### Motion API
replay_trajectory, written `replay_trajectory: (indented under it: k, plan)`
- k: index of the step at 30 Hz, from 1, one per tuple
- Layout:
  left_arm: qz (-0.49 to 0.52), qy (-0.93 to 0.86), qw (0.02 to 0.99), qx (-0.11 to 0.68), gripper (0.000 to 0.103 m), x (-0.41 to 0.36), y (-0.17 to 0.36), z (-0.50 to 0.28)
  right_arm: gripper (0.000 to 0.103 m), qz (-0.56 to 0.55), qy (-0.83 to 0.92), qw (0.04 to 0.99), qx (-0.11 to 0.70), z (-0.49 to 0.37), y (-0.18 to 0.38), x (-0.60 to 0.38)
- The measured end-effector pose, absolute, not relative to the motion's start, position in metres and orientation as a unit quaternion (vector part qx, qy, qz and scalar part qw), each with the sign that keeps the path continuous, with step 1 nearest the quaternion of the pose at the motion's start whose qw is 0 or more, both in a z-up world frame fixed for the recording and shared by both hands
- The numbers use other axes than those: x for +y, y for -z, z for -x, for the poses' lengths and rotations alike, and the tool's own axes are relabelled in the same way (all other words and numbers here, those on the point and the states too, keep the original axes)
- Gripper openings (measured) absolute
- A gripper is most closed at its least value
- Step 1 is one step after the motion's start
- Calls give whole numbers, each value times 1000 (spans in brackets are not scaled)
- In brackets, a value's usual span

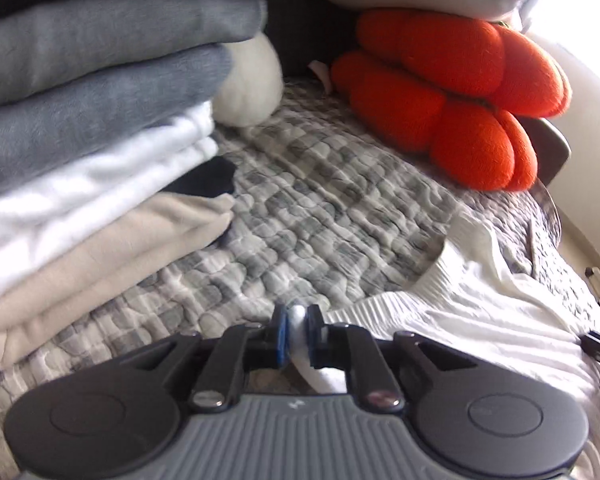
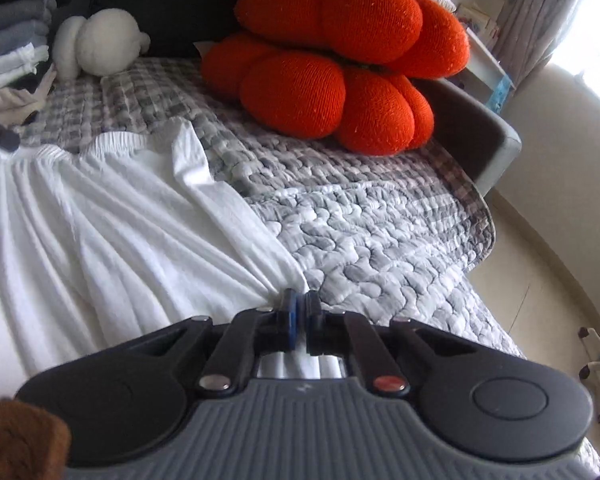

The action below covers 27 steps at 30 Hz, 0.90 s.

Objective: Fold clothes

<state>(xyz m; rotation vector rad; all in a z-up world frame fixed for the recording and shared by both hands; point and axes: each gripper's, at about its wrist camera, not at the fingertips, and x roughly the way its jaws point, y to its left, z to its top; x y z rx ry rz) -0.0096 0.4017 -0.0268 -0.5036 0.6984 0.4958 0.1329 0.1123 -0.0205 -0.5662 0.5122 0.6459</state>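
Both jaws pinched tight, the left hand-held gripper (image 1: pixel 296 330) and right hand-held gripper (image 2: pixel 300 312) clamp the white garment (image 2: pixel 112 216).

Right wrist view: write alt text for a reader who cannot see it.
The right hand-held gripper pinches the edge of a white pleated garment spread on a grey checked quilt. Behind lie an orange knotted cushion and a white plush toy.

We see the garment (image 2: pixel 112 216) spread on the quilt (image 2: pixel 364 224), the folded stack (image 1: pixel 80 152) to its left, and the cushion (image 2: pixel 332 56) behind.
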Motion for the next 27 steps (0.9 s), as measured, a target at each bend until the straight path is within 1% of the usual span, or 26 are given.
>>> replay_trajectory:
  k: [2, 3, 4, 5, 7, 9, 12, 16, 20, 21, 23, 25, 27]
  plan:
    - [252, -243, 879, 325, 19, 405, 19, 15, 31, 250, -297, 893, 227, -123, 3, 98]
    - [244, -249, 882, 317, 21, 403, 12, 19, 42, 236, -296, 899, 219, -116, -8, 87]
    - [237, -250, 885, 312, 26, 399, 6, 21, 62, 219, -298, 904, 215, -109, -17, 72]
    - [231, -250, 889, 307, 32, 396, -1, 23, 67, 204, -300, 907, 214, -102, -25, 56]
    - [220, -244, 896, 299, 37, 387, -14, 24, 67, 180, -290, 912, 226, -91, -34, 24]
    - [213, -229, 903, 295, 38, 374, -26, 21, 67, 161, -275, 916, 245, -83, -39, -8]
    - [209, -193, 912, 294, 42, 351, -45, 13, 67, 143, -257, 917, 269, -72, -43, -47]
    - [206, -136, 921, 300, 46, 313, -74, 0, 67, 159, -280, 904, 280, -33, -45, -78]
    - [238, -83, 917, 309, 49, 277, -92, -19, 67, 172, -296, 893, 291, -8, -33, -103]
    - [251, -69, 915, 307, 50, 268, -93, -23, 67, 174, -300, 891, 294, -4, -29, -109]
    - [254, -61, 916, 306, 57, 249, -85, -31, 67, 189, -314, 881, 298, 4, -24, -117]
    - [242, -53, 917, 314, 57, 228, -68, -37, 67, 213, -337, 868, 295, 15, -19, -120]
    - [220, -39, 914, 339, 56, 211, -45, -42, 67, 236, -348, 857, 298, 23, -13, -122]
